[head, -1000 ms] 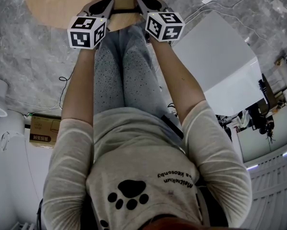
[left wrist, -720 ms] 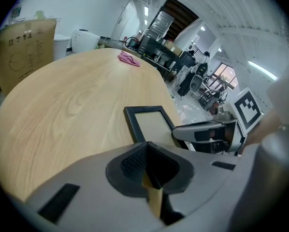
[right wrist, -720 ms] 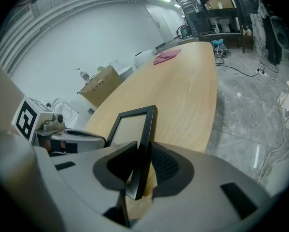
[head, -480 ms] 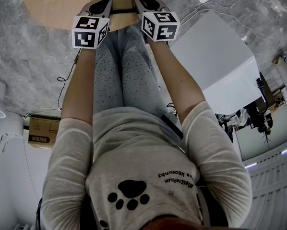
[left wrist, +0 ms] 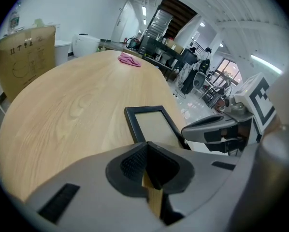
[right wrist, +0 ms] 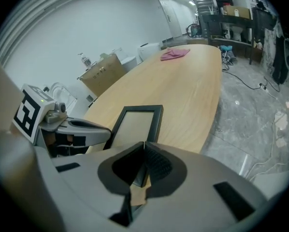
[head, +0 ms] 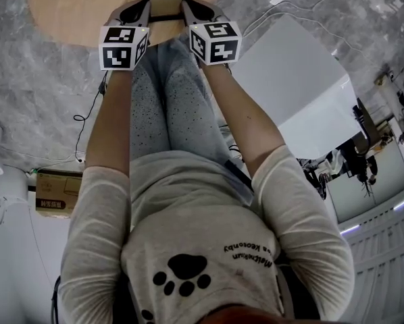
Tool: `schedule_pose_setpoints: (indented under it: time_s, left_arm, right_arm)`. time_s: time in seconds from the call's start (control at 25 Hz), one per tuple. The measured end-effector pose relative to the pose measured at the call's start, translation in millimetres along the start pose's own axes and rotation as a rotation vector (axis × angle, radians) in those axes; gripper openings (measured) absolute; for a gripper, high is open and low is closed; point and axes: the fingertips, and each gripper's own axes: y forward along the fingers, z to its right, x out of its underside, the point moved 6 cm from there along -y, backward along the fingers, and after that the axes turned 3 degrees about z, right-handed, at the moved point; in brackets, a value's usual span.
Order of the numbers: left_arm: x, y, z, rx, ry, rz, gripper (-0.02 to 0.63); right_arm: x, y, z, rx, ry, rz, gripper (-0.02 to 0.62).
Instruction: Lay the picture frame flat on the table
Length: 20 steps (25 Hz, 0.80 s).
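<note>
1. While scanning the surroundings, logged a pale wooden table (head: pixel 73 12) over grey marbled floor (head: pixel 26 100) and a white panel (head: pixel 296 79) off to the person's right. Spotted a pink cloth (left wrist: pixel 130 59) far down the tabletop, well apart from the working end. Noted a cardboard box (left wrist: pixel 26 57) standing off the table's left side. Found the near edge of the picture frame (left wrist: pixel 151 124) blocked in both gripper views by the jaw bodies themselves.
2. Checked left gripper (left wrist: pixel 147 145): shut pad against pad, only a sliver of tabletop colour showing beneath the tips, nothing seen pinched. Checked right gripper (right wrist: pixel 144 144): likewise closed pad to pad, with a dark bit of the frame glimpsed below the tips. Could not tell whether either touches the frame. Placed one at each near corner, left gripper by the left, right gripper by the right.
3. Lies flat, face up, on the table close to the edge nearest the person, between the two grippers. Shows a black border round a pale centre. Runs lengthwise straight away from the person toward the cloth end, with a short edge turned to the jaws.
</note>
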Motion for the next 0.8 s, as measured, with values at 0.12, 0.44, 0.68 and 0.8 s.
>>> schedule_pose_setpoints:
  time_s: [0.12,0.44,0.68,0.8]
  left_arm:
    - [0,0,2,-0.005,-0.003,0.008,0.009]
    - [4,2,3,0.013,-0.091,0.0,0.009]
    - [-3,-13,11,0.042,-0.14,-0.027,0.009]
    - [-10,-26,17,0.053,-0.125,-0.035,0.009]
  right_arm:
    - [2,3,0,0.017,0.0,-0.016,0.011]
    - [3,7,3,0.044,0.08,-0.045,0.011]
    - [-2,13,7,0.024,0.075,-0.13,0.011]
    - [-4,14,9,0.013,0.127,-0.133,0.012]
